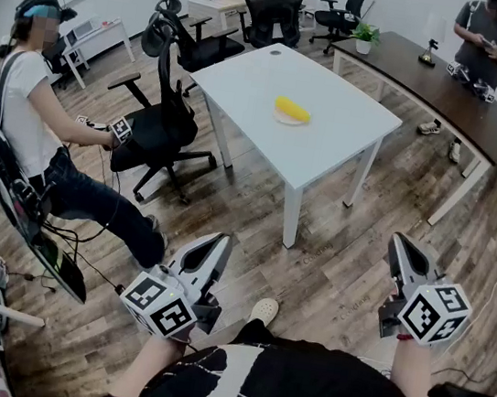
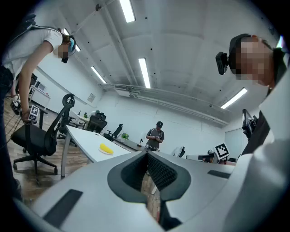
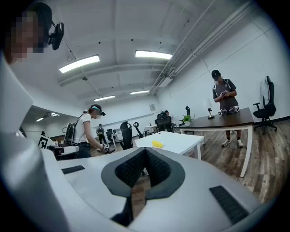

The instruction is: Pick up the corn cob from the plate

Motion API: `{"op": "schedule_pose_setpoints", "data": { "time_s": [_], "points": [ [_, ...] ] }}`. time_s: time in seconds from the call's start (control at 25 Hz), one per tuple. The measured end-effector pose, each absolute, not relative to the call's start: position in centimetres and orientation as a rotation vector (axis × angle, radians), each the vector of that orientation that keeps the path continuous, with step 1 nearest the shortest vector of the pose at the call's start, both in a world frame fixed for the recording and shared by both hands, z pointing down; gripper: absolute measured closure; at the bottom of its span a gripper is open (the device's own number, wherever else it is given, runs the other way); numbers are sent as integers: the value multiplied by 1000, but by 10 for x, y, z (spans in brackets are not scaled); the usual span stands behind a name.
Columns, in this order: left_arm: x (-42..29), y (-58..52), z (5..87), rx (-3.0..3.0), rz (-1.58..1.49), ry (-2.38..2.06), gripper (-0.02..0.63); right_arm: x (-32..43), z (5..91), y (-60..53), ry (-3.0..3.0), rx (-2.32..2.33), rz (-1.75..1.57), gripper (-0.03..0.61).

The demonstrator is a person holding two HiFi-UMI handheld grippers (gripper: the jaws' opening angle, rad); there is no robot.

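Scene: An open office with a wood floor [image 1: 351,255]. A white table [image 1: 344,115] stands at the middle far side, and nobody is at it.
Corn cob: The yellow corn cob [image 1: 291,110] lies on a small plate [image 1: 280,118] near the middle of the table, well apart from both grippers. It also shows small and distant in the left gripper view [image 2: 107,148] and the right gripper view [image 3: 157,144].
Step in hand: By the look of it this is the very start. The approach is not yet made and the cob is untouched on its plate.
Left gripper: The left gripper [image 1: 221,240] is held low at the near left, pointing about level toward the table. Its jaws are together at the tips and hold nothing.
Right gripper: The right gripper [image 1: 401,242] is held at the near right, tipped slightly downward. Its jaws are closed and empty.
Next move: The wearer probably needs to close the stretch of floor to the table. One gripper's jaws then have to part and come down either side of the cob before they close.
Risk: A rounded cob may roll on the plate if it is nudged off-centre.
Bystanders: A seated person [image 1: 31,105] at the left holds another marker-cube gripper beside a black office chair [image 1: 162,125]. A standing person [image 1: 485,39] is at the far right behind a dark curved desk [image 1: 432,86].
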State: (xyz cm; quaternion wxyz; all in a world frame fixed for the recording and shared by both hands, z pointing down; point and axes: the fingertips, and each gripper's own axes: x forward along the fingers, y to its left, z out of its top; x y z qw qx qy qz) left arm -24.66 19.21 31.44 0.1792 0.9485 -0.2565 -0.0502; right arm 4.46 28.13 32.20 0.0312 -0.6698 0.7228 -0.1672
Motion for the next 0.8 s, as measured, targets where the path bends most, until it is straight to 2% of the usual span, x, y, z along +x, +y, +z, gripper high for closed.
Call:
{"op": "schedule_pose_setpoints", "data": {
  "time_s": [0.44,0.8],
  "points": [
    [-239,164,341,2655,-92,-735,601,56,364,253,2239,-2096,-620,565],
    [-214,36,352,2618,-109,-753,601,82,365,132,2250,-2079,-666,565]
  ]
}}
